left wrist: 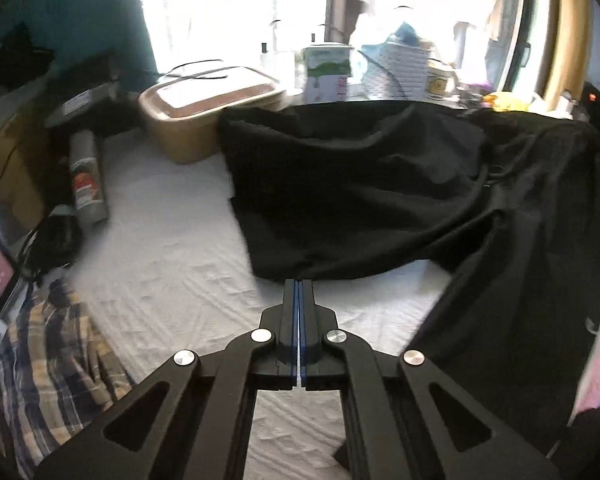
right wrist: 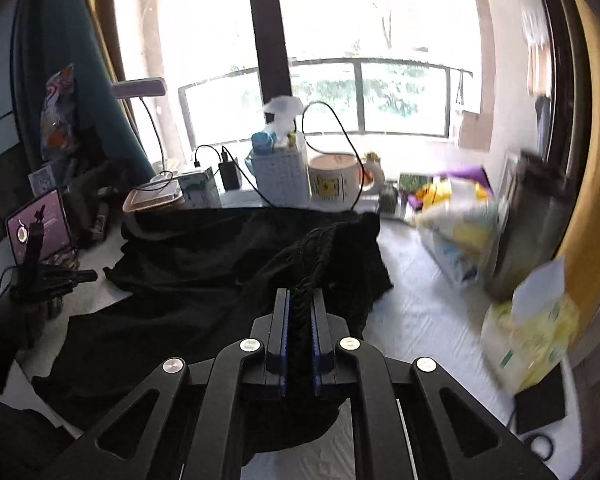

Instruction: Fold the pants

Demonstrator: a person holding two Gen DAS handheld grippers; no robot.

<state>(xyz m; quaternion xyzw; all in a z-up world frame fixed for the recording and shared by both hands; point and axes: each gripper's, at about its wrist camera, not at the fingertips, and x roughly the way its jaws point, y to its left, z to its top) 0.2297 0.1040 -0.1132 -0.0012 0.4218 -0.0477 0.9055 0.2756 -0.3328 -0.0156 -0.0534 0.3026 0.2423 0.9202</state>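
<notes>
The black pants lie crumpled on a white sheet, one part hanging down at the right. My left gripper is shut with its tips on the near hem of the pants; the grip itself is hard to see. In the right wrist view the pants spread left of centre. My right gripper is shut on a bunched ribbed band of the pants and holds it lifted above the sheet. The left gripper shows at the far left.
A tan lidded box, a spray can and a plaid cloth lie left. Cartons, a white basket and a mug line the window sill. Bags and a yellow tissue box sit right.
</notes>
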